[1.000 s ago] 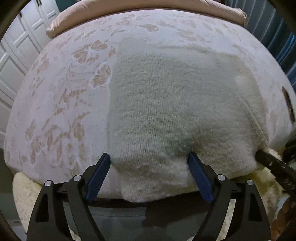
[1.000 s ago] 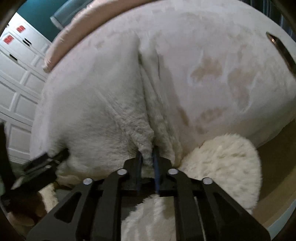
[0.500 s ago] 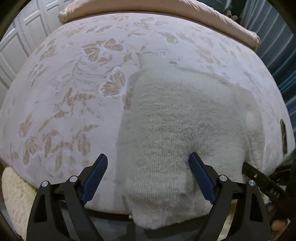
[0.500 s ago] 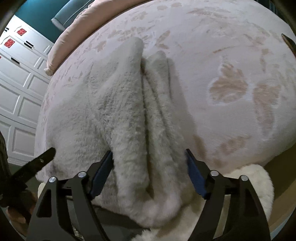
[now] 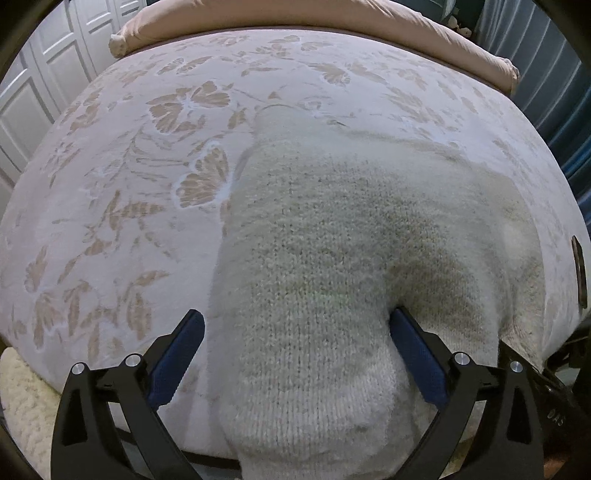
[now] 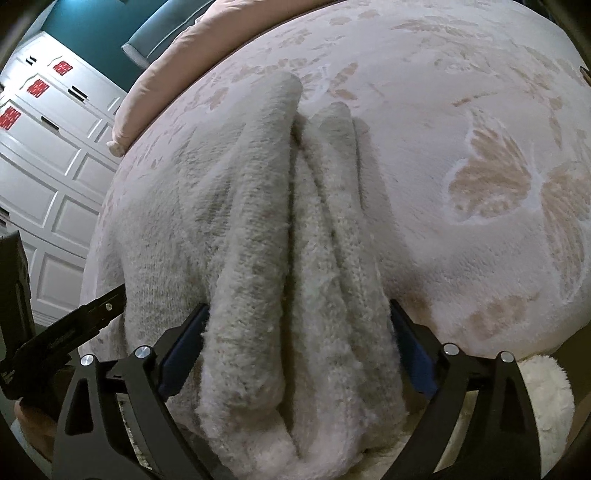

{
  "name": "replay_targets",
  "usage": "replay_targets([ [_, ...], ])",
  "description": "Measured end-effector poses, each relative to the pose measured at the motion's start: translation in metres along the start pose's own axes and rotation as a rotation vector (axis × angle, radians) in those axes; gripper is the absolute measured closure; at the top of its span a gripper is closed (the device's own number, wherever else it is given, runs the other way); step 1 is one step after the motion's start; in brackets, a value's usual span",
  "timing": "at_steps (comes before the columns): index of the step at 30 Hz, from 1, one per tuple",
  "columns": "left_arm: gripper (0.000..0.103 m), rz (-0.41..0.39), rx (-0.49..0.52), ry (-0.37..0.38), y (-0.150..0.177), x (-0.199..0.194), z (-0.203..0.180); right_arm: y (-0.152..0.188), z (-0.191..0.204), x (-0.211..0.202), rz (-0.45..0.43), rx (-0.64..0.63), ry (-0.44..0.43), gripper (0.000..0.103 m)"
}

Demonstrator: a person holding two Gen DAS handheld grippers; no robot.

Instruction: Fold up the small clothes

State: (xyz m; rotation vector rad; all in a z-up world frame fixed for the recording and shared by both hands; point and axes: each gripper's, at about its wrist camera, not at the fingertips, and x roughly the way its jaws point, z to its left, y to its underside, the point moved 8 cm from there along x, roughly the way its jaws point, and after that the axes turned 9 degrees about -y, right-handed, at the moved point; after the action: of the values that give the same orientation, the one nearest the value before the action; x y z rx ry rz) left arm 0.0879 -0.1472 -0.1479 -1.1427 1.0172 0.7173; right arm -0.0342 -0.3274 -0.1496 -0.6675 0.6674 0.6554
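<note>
While both tools point steeply down at the bed, a cream knitted garment lies folded on the floral bedspread near its front edge, its near end hanging slightly over that edge. In the left wrist view the left hand-held gripper stands spread wide, its jaws having just been opening; the garment's near end sits between the blue pads, and the left pad is clear of it. In the right wrist view the right hand-held gripper has also just been opening and now straddles the bunched, layered folds of the garment without clamping them. A pink pillow lies along the far side of the bed, and a fluffy white rug shows below the bed's edge.
</note>
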Motion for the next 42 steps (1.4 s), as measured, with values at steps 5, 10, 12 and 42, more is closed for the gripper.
replay_targets([
  [5, 0.005, -0.026, 0.022, -0.010, -0.002, 0.001, -0.004, 0.001, 0.001, 0.000, -0.005, 0.001, 0.001, 0.012],
  [10, 0.005, -0.031, 0.020, -0.005, -0.003, 0.002, -0.004, 0.004, 0.005, 0.000, -0.012, 0.005, 0.001, 0.012],
  [12, 0.005, -0.024, 0.014, 0.005, -0.003, 0.003, -0.003, 0.006, 0.007, -0.001, -0.015, 0.007, 0.004, 0.012],
  [42, 0.068, 0.097, -0.067, 0.454, -0.002, -0.053, 0.007, -0.012, 0.039, -0.049, -0.025, 0.108, -0.083, 0.072],
])
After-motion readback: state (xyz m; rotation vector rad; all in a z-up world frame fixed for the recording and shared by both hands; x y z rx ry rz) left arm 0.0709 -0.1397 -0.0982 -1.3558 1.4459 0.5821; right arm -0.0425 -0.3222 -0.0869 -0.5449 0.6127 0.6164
